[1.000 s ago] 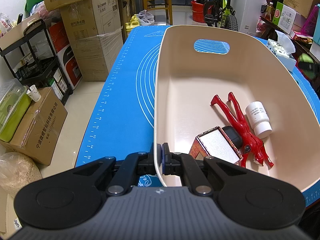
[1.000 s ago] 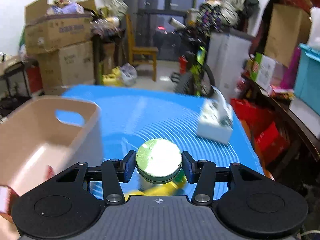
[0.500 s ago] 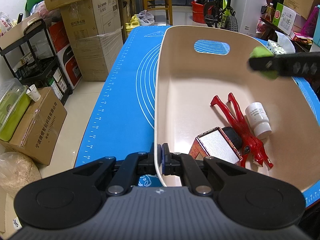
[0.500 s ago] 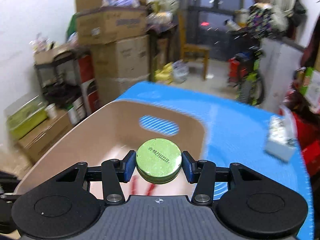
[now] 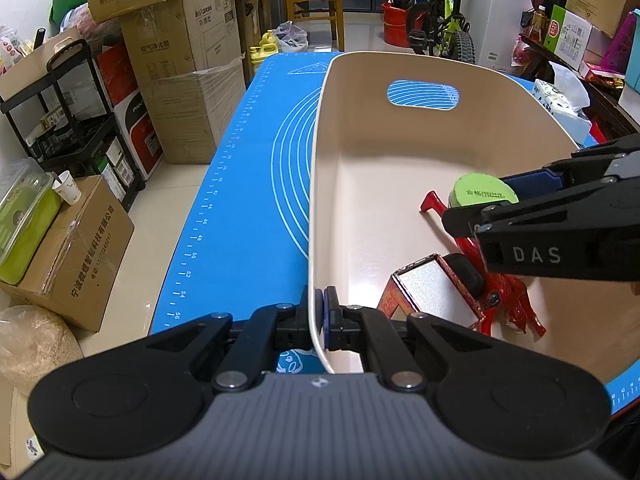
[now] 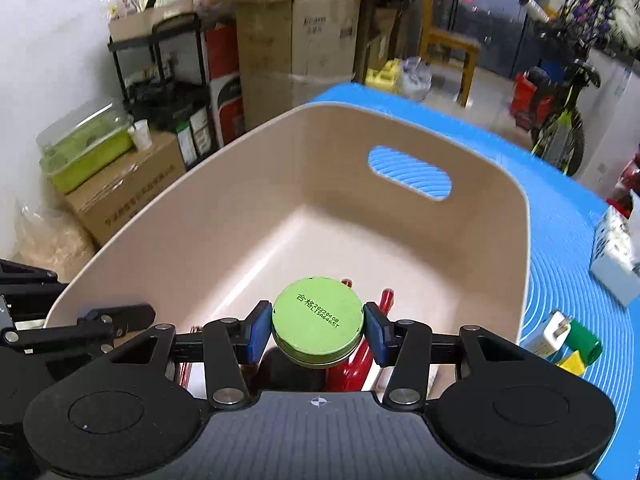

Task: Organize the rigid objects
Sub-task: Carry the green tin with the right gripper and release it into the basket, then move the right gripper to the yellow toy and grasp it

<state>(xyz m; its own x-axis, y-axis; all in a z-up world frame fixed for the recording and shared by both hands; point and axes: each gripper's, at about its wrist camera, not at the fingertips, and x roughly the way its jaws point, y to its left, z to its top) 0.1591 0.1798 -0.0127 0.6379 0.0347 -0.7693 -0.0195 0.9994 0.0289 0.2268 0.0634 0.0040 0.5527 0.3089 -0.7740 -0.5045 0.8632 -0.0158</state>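
A beige plastic basket [image 5: 320, 184] stands on the blue mat [image 5: 248, 184]. My left gripper [image 5: 320, 316] is shut on the basket's near rim. My right gripper [image 6: 317, 330] is shut on a round green tin [image 6: 318, 322] and holds it inside the basket, above the things in it. The tin also shows in the left wrist view [image 5: 482, 196]. In the basket lie a red toy figure [image 5: 504, 288], a red box with a silver top [image 5: 430, 292] and a black object [image 5: 464, 270].
On the mat right of the basket [image 6: 400, 216] lie a white plug and a green and yellow item [image 6: 564, 338], and a tissue pack [image 6: 616, 256]. Cardboard boxes [image 5: 188, 80], a black shelf and a bicycle stand around the table.
My right gripper has carried the green tin from the mat over the basket's right side and down into the basket. My left gripper has kept its hold on the rim.
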